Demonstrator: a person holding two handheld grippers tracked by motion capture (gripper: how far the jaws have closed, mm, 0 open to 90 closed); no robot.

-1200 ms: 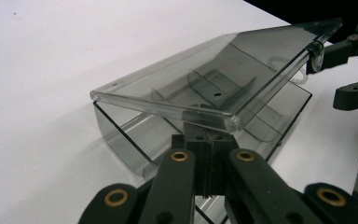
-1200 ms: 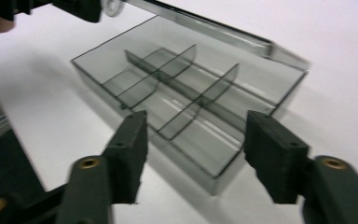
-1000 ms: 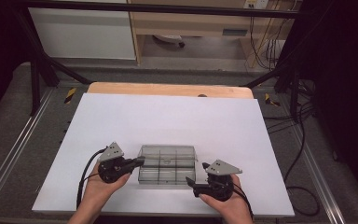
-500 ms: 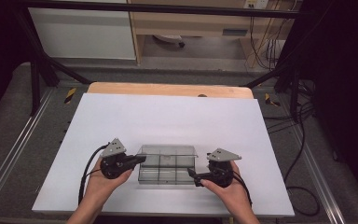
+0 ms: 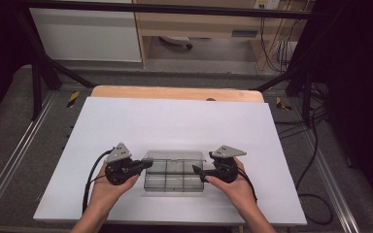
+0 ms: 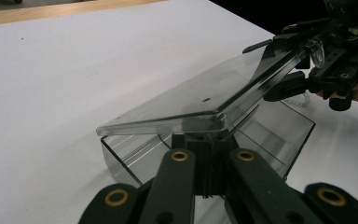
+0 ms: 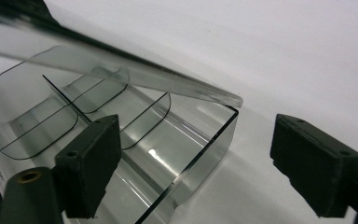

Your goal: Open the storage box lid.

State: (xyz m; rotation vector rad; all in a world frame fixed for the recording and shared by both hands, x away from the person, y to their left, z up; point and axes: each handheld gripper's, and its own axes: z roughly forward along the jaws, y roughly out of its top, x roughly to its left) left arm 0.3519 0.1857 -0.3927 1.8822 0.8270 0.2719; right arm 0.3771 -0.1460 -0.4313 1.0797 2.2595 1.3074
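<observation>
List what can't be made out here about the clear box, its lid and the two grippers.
- Left gripper: in its own view the lid covers the jaw tips, so the grip is unclear.
- Box: too small in the high view to tell if the compartments hold anything.
- Right gripper: jaws open in its own view, with the box's front cut off by the bottom edge.

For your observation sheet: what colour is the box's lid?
Clear with a smoky grey tint lid; left gripper view.

White table [image 5: 175, 121] (wooden edge [image 5: 175, 93])
</observation>
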